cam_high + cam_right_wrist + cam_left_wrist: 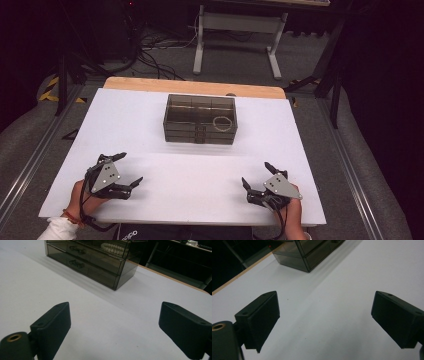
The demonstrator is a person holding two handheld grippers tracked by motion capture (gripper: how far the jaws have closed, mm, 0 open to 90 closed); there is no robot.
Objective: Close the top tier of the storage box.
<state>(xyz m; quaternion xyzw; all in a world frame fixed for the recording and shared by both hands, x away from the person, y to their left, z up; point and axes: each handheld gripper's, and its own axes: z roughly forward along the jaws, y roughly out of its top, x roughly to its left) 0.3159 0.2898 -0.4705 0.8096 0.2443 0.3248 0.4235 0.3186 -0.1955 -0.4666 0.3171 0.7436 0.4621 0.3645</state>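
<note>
A smoky transparent drawer box [200,119] stands at the middle back of the white table [150,130]. A white bead bracelet [222,122] lies in its top right compartment; the beads [112,246] also show in the right gripper view. Two closed drawers with dark handles [75,263] face me. My left gripper [128,170] rests near the front left, open, nothing between its jaws. My right gripper [256,175] rests near the front right, also open and empty. The box [308,252] sits well beyond both grippers.
Bare white tabletop lies between the grippers and the box. A wooden strip [195,86] edges the table's far side. Behind it are a white metal stand [235,35], floor cables [155,55] and dark furniture. A person's hands [77,195] hold the grippers.
</note>
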